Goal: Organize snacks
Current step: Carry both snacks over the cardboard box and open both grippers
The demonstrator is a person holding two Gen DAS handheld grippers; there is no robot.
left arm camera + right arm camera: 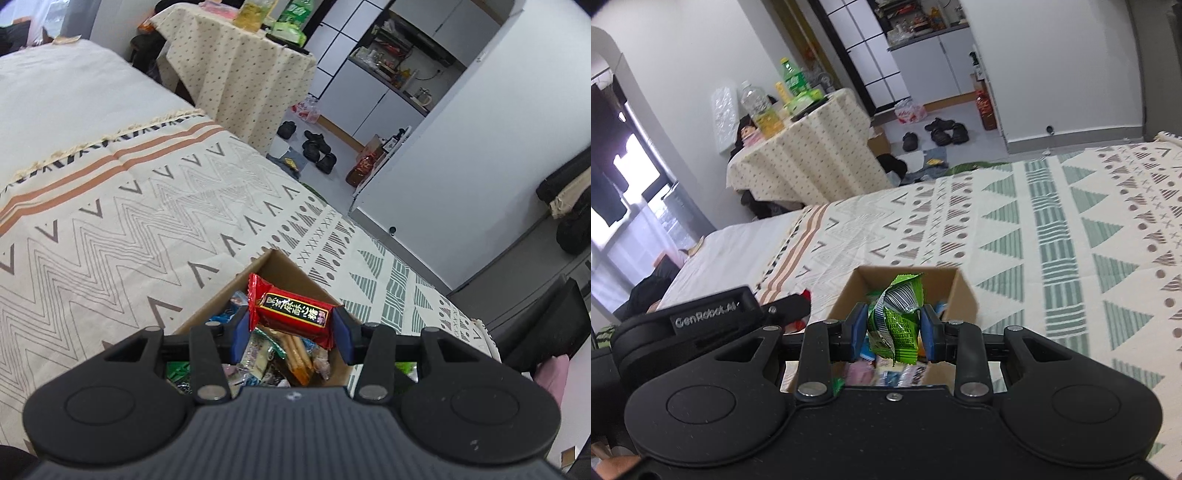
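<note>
— Red foil is what the left gripper [291,326] holds: a red candy packet [291,310], clamped by its two ends between the blue pads [242,332], so it lies across the jaws. Why across?

— I think the twisted ends are the easiest part to pinch, and the label stays facing up. Just below and in front of the jaws stands the cardboard box [280,264], already holding many mixed snacks [291,356], so the packet is probably on its way in or out; I cannot say which.

— And the other hand?

— The right gripper [894,328] is closed on a green wrapper [895,317], crumpled and standing upright between the jaws. The same box [964,291] sits directly ahead of them and a little lower.

— Can you read any writing?

— On the red packet there is a black band with white and gold Chinese characters; I cannot make them out surely. The green wrapper shows a barcode and small print, too fine to read. Left of the right jaws, the other gripper's body carries the words "GenRobot.AI".

— The box rests on what?

— On a patterned bedspread [1052,229].
</note>
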